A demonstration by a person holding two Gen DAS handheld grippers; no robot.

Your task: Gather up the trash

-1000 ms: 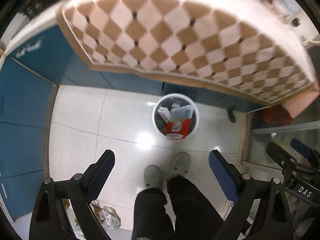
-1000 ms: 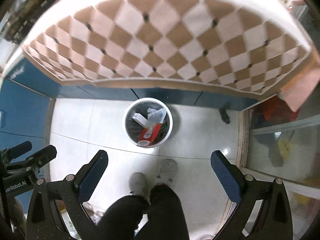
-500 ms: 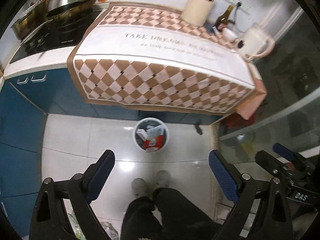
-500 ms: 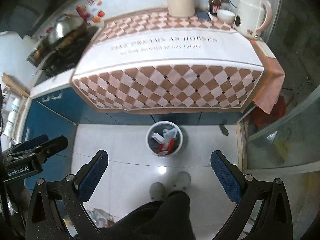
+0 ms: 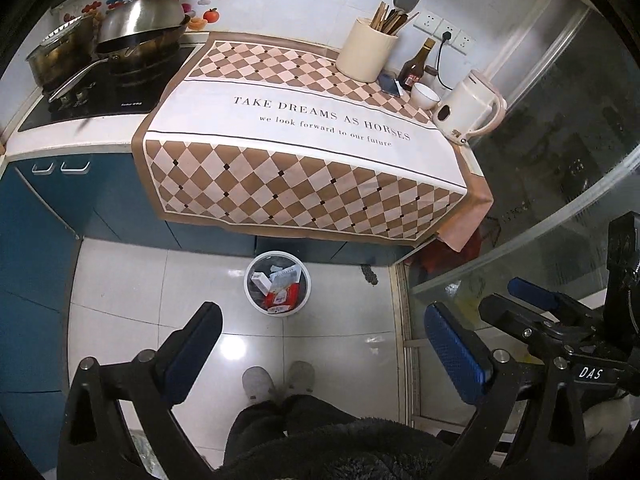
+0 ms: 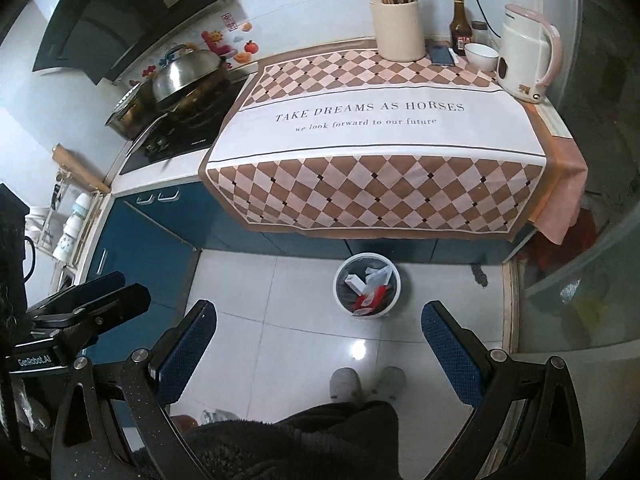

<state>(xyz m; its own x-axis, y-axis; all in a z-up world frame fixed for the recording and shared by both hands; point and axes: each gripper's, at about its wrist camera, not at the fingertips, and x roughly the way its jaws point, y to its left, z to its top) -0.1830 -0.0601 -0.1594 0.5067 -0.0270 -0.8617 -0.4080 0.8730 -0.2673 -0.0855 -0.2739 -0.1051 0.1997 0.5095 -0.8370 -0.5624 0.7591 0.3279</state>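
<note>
Left gripper (image 5: 322, 334) hangs high over the floor, jaws spread wide, nothing between the blue pads (image 5: 454, 354). Right gripper (image 6: 319, 332) is the same story: jaws wide apart, pads bare, holding nothing. Each one catches the other at the frame edge, the right gripper (image 5: 560, 320) poking in beside the left view's right finger, the left gripper (image 6: 80, 312) at the far left of the right view (only partly in frame both times).

Out past the fingers, the white trash bin (image 5: 251, 303) stands on the pale tiled floor (image 5: 120, 280), just in front of the blue cabinets (image 5: 40, 208) and partly under the overhang of the checkered cloth (image 5: 312, 192). Inside it lie a small white box, a red wrapper and some pale packaging; what lies below them is hidden. From the right view the trash bin (image 6: 340, 298) sits between the two fingers, well apart from both.

The person's grey slippers (image 5: 276, 380) show below, legs cut off by dark fuzzy clothing. A small dark thing (image 5: 370, 274) lies on the floor right of the bin, too blurred to name.

Up on the counter: utensil holder (image 6: 398, 28), brown bottle (image 6: 460, 28), white bowl (image 6: 482, 56), kettle (image 6: 524, 56), and a lidded wok (image 6: 188, 76) on the stove at left. The glass panel (image 5: 560, 160) at right shows mostly reflections, and whatever sits behind it is hard to make out.
</note>
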